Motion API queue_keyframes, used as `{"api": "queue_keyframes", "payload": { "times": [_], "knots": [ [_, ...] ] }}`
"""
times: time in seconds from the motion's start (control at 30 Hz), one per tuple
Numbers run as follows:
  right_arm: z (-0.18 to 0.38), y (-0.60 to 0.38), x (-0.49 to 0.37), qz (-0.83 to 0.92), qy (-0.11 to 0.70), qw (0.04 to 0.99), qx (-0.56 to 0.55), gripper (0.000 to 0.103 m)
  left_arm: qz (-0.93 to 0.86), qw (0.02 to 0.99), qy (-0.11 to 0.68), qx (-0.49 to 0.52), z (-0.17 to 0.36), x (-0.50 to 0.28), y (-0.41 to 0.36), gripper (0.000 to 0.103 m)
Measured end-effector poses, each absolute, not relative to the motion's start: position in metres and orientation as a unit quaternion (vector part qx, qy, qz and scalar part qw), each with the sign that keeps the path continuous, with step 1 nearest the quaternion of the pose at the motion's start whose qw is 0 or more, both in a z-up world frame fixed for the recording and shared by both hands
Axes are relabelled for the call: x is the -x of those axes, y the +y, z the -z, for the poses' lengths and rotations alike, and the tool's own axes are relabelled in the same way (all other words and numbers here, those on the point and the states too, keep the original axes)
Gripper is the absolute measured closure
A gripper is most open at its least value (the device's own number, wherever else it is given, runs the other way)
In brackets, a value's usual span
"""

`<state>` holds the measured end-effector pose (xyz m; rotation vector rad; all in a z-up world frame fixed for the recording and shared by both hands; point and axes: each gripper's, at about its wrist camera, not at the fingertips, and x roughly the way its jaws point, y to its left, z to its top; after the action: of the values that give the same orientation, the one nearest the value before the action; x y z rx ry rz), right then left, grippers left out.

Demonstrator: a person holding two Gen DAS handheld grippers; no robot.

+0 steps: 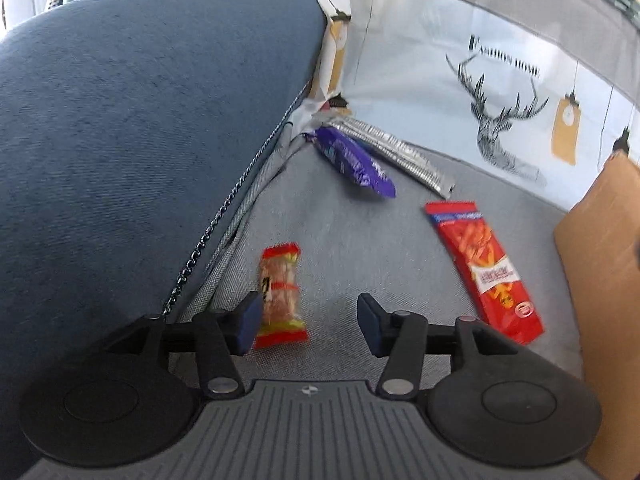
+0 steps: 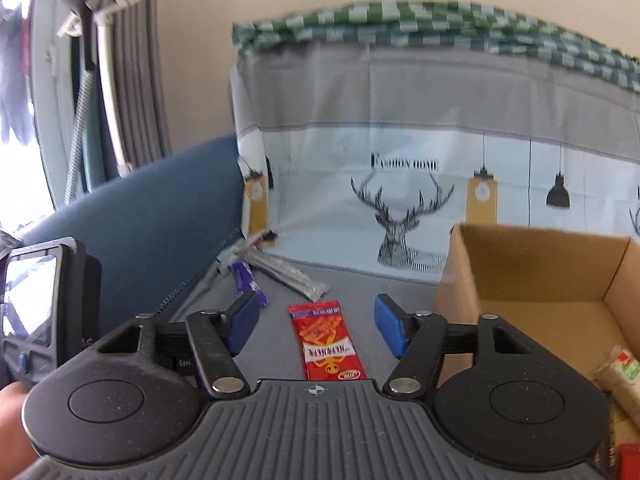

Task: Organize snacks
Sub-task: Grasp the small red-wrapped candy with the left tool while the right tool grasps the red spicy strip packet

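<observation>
My left gripper [image 1: 308,322] is open above the grey sofa seat. A small red and clear snack pack [image 1: 280,296] lies just inside its left finger [image 1: 248,320]. A long red snack packet [image 1: 486,272] lies to the right, a purple packet [image 1: 352,160] and a silver packet [image 1: 396,152] farther back. My right gripper [image 2: 316,326] is open, and the red packet [image 2: 326,340] lies between its fingers below. The purple packet [image 2: 246,280] and silver packet [image 2: 292,276] lie beyond. A cardboard box [image 2: 540,272] at right holds a pale snack pack [image 2: 620,380].
A blue sofa armrest [image 1: 140,120] rises at left. A deer-print cloth [image 2: 400,208] covers the sofa back. The box wall [image 1: 600,300] stands at the right of the left wrist view. The left gripper's body [image 2: 36,312] shows at far left in the right wrist view.
</observation>
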<state>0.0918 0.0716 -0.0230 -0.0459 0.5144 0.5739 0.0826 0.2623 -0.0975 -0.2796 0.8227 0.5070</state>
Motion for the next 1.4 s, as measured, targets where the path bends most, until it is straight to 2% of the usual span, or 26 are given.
{"api": "queue_keyframes", "payload": {
  "times": [0.07,0.13,0.17,0.2,0.27,0.4,0.47,0.63,0.67,0.77,0.8,0.87,0.93,1.13,1.2,1.27,1.4],
  "knots": [
    [0.032,0.08,-0.102,-0.27,0.26,0.927,0.022,0.031,-0.24,0.871,0.404,0.141,0.102,-0.085,0.264,0.049],
    [0.041,0.089,-0.114,-0.256,0.27,0.928,0.027,0.028,-0.248,0.87,0.407,0.128,0.103,-0.086,0.263,0.06],
    [0.045,0.093,-0.119,-0.25,0.278,0.927,0.026,0.028,-0.248,0.871,0.406,0.125,0.103,-0.085,0.263,0.07],
    [0.05,0.096,-0.125,-0.246,0.284,0.926,0.023,0.027,-0.246,0.871,0.405,0.128,0.103,-0.084,0.264,0.075],
    [0.064,0.105,-0.138,-0.24,0.305,0.921,0.029,0.023,-0.245,0.872,0.403,0.13,0.103,-0.082,0.267,0.078],
    [0.092,0.122,-0.156,-0.229,0.344,0.91,0.042,0.023,-0.248,0.874,0.394,0.14,0.099,-0.077,0.27,0.079],
    [0.103,0.129,-0.163,-0.225,0.353,0.907,0.049,0.023,-0.244,0.877,0.388,0.146,0.097,-0.076,0.27,0.083],
    [0.125,0.135,-0.181,-0.207,0.398,0.892,0.054,0.022,-0.236,0.88,0.384,0.15,0.096,-0.076,0.27,0.083],
    [0.127,0.133,-0.183,-0.206,0.4,0.892,0.047,0.019,-0.236,0.88,0.384,0.151,0.096,-0.076,0.27,0.083],
    [0.127,0.133,-0.184,-0.207,0.399,0.892,0.049,0.019,-0.234,0.88,0.384,0.155,0.097,-0.077,0.271,0.083],
    [0.127,0.133,-0.184,-0.21,0.397,0.892,0.048,0.021,-0.233,0.88,0.384,0.156,0.097,-0.077,0.272,0.083],
    [0.125,0.132,-0.181,-0.219,0.388,0.894,0.049,0.044,-0.232,0.881,0.381,0.16,0.096,-0.076,0.272,0.083],
    [0.124,0.131,-0.178,-0.228,0.383,0.894,0.05,0.05,-0.231,0.882,0.374,0.167,0.094,-0.074,0.273,0.083],
    [0.115,0.127,-0.172,-0.235,0.376,0.896,0.028,0.06,-0.226,0.883,0.37,0.178,0.093,-0.073,0.275,0.081],
    [0.11,0.129,-0.168,-0.239,0.371,0.897,0.037,0.061,-0.229,0.88,0.377,0.174,0.095,-0.075,0.275,0.068],
    [0.11,0.131,-0.165,-0.239,0.372,0.896,0.05,0.06,-0.231,0.878,0.385,0.167,0.098,-0.078,0.273,0.061],
    [0.117,0.13,-0.169,-0.227,0.399,0.887,0.054,0.049,-0.231,0.876,0.396,0.149,0.103,-0.084,0.269,0.06]
  ]
}}
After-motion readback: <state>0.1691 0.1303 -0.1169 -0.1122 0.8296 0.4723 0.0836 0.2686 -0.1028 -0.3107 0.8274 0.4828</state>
